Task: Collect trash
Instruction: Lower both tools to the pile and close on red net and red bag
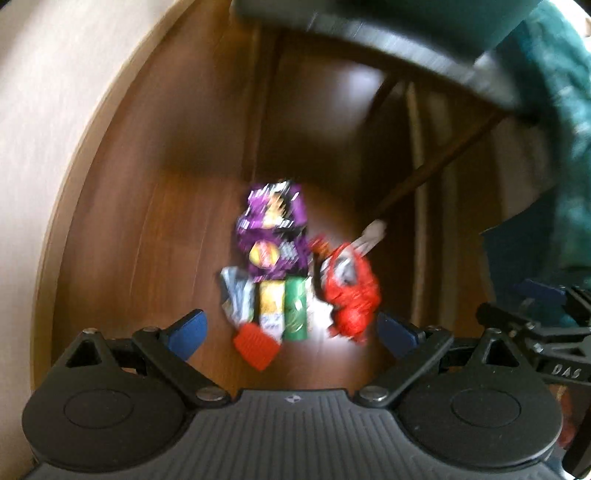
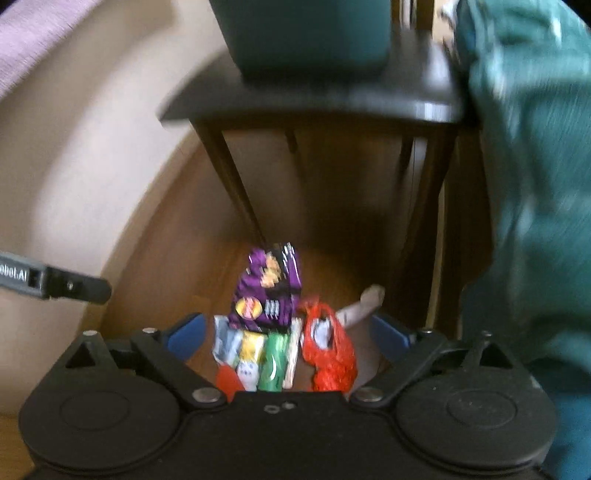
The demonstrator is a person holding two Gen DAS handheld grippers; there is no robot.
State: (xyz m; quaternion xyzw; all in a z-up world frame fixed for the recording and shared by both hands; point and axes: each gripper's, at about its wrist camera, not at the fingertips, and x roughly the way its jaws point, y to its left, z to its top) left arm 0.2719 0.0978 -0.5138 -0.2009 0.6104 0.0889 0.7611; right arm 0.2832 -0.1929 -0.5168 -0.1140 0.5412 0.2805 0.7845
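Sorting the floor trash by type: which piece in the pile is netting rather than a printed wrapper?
The red mesh bag, at the pile's right edge beside the green packet; the others are flat printed wrappers.

You're in a home, a living room or bedroom by the look of it. Brown wood-look laminate floor [image 1: 155, 221] runs under you and meets a pale beige wall [image 1: 44, 110] with a light skirting strip along its base. A small dark side table [image 2: 332, 99] on thin legs stands ahead of you with a teal bin or planter [image 2: 310, 33] on top. Teal fabric [image 2: 535, 166], a throw or bedding, hangs down at your right. Pale purple textile [image 2: 33, 33] shows top left in the right wrist view. Snack wrappers [image 1: 273, 229] lie on the floor: ordinary household litter. Both views are blurred.
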